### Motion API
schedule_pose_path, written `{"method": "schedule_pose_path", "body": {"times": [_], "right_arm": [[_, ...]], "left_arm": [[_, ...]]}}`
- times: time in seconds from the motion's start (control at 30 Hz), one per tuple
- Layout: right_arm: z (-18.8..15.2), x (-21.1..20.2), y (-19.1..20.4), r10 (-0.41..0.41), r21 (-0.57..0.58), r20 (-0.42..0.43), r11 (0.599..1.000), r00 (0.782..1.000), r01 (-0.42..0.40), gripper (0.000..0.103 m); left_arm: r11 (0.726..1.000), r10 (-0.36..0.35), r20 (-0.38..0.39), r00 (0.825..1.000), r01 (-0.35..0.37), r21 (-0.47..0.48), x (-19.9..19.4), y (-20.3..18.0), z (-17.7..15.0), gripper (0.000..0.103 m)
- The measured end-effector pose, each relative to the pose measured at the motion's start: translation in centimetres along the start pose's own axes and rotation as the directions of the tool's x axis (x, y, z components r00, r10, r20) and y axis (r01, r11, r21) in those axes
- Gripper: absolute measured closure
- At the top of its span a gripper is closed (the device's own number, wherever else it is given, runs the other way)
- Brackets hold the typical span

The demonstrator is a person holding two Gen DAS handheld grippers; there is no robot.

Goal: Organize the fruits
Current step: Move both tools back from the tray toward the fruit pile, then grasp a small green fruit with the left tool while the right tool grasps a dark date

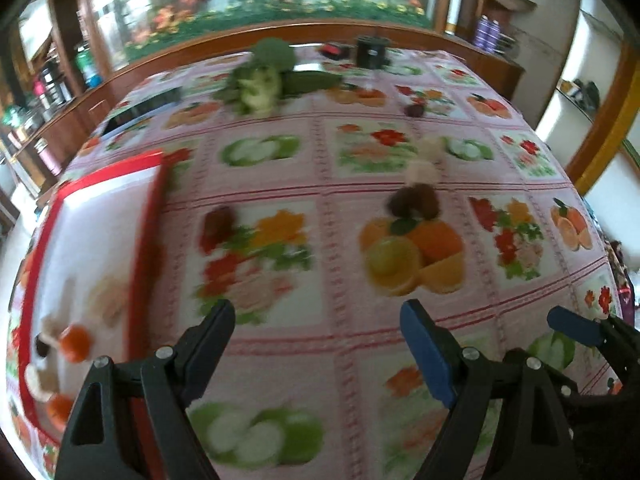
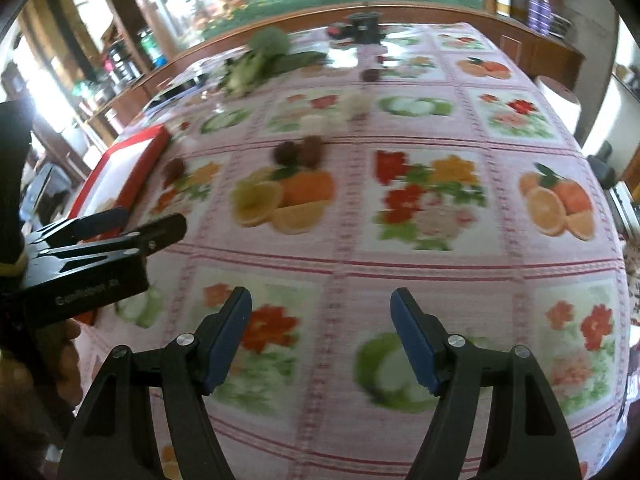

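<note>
A red-rimmed white tray (image 1: 154, 196) lies at the left of the table and holds several small fruits, among them an orange one (image 1: 75, 343); its corner shows in the right wrist view (image 2: 154, 145). Two dark brown fruits (image 1: 414, 200) lie mid-table, also in the right wrist view (image 2: 299, 151). A dark red fruit (image 1: 218, 220) lies near the tray. Pale pieces (image 1: 424, 160) lie behind the brown fruits. My left gripper (image 1: 318, 332) is open and empty above the cloth. My right gripper (image 2: 321, 320) is open and empty; it shows at the right of the left wrist view (image 1: 576, 326).
Broccoli (image 1: 262, 76) and a dark green vegetable (image 1: 310, 82) lie at the far side. A black object (image 1: 372, 52) stands at the far edge. A small dark fruit (image 1: 414, 110) lies far right. The fruit-print tablecloth (image 1: 360, 352) covers the table. Shelves stand around.
</note>
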State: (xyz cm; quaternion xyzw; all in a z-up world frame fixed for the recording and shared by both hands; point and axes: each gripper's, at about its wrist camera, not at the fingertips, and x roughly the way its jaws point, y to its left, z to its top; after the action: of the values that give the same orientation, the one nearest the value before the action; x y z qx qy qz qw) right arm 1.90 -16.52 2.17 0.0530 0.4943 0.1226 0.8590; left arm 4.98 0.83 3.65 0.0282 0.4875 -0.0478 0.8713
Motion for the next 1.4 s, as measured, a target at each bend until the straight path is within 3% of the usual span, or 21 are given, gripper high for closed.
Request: {"method": "schedule_pose_path", "body": {"times": [0.17, 0.3, 0.37, 0.5, 0.57, 0.8, 1.07, 1.17, 1.33, 1.4], "right_arm": [[-0.2, -0.3, -2.0, -0.011, 0.010, 0.002, 1.000, 1.000, 0.011, 0.031], [-0.3, -0.4, -3.2, -0.005, 0.018, 0.002, 1.000, 1.000, 0.005, 0.031], [0.0, -0.5, -3.7, 0.002, 0.026, 0.005, 1.000, 1.000, -0.002, 0.031], [1.0, -0.4, -4.2, 0.008, 0.028, 0.017, 1.000, 1.000, -0.008, 0.031], [1.8, 0.0, -4.2, 0.012, 0.027, 0.021, 1.000, 1.000, -0.012, 0.031], [5.9, 3.0, -2.6, 0.073, -0.039, 0.042, 0.997, 0.996, -0.071, 0.031], [8.4, 7.0, 0.5, 0.098, -0.166, 0.005, 0.981, 0.995, -0.096, 0.035], [8.8, 7.6, 1.2, 0.079, -0.214, 0.006, 0.974, 0.997, -0.076, 0.045], [9.2, 7.9, 1.4, 0.062, -0.257, 0.007, 0.965, 0.998, -0.058, 0.082], [9.1, 7.8, 1.5, 0.048, -0.267, 0.010, 0.963, 0.999, -0.044, 0.082]], "left_arm": [[0.999, -0.019, -0.021, 1.000, 0.020, 0.027, 2.0, -2.0, 1.2, 0.016], [0.999, -0.045, -0.034, 0.998, 0.044, -0.012, 3.1, -2.2, 1.7, 0.020], [0.998, -0.055, -0.042, 0.998, 0.054, -0.027, 3.8, -2.2, 1.8, 0.038], [0.998, -0.052, -0.013, 0.999, 0.052, -0.018, 3.8, -2.3, 1.7, 0.059], [0.995, -0.092, -0.002, 0.996, 0.092, -0.027, 3.8, -2.1, 1.8, 0.076], [0.995, -0.088, -0.001, 0.996, 0.088, -0.045, 2.7, -1.4, 0.5, 0.076], [0.990, -0.089, -0.002, 0.996, 0.088, -0.106, 1.3, 1.5, -1.1, 0.076], [0.987, -0.096, -0.002, 0.995, 0.095, -0.127, 1.1, 2.2, -1.6, 0.076], [0.982, -0.115, -0.011, 0.993, 0.112, -0.154, 1.4, 2.7, -2.0, 0.075], [0.982, -0.114, -0.009, 0.993, 0.111, -0.153, 1.4, 2.7, -2.0, 0.075]]}}
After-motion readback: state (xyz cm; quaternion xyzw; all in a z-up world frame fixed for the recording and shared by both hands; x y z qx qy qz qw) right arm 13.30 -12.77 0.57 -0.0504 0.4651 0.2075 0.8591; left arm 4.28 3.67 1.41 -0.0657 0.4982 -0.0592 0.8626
